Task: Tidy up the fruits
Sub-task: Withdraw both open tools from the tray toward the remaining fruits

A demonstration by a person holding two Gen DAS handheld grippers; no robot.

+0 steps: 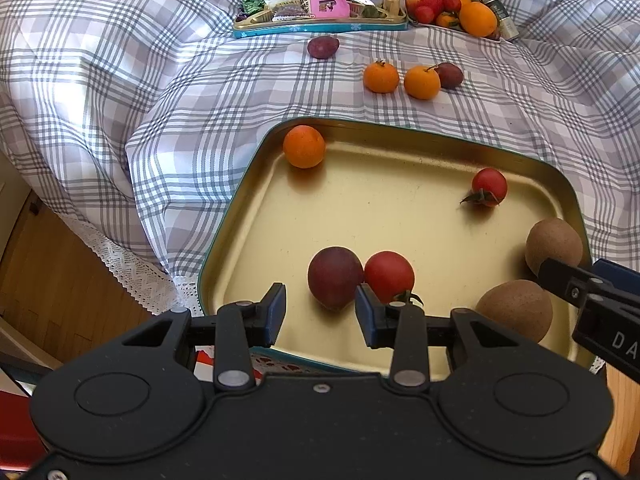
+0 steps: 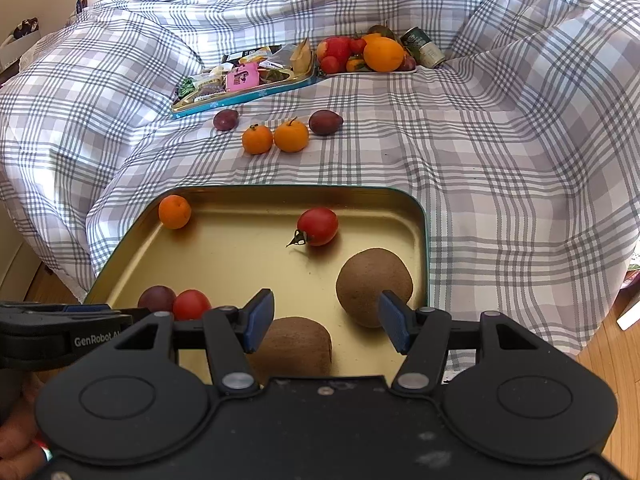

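Tray [image 1: 240, 216], gold inside with a teal rim, sits on a checked cloth [image 1: 120, 80]. Going left to right in the left wrist view: orange fruit [image 1: 304, 146] in the far left corner; dark plum [image 1: 335, 278] touching a red tomato [image 1: 389, 276] near the front; second tomato [image 1: 489, 187] farther back; two brown kiwis [image 1: 554, 246] [image 1: 514, 310] at the right edge. Left gripper [image 1: 320, 314] hangs partly open and empty, plum just beyond its fingertips. Right gripper [image 2: 326, 326] is also partly open, nothing clamped, one kiwi behind each pad. Beyond the tray, loose on the cloth: plum [image 1: 323, 47], two oranges [image 1: 381, 77] [image 1: 422, 82], another plum [image 1: 450, 75].
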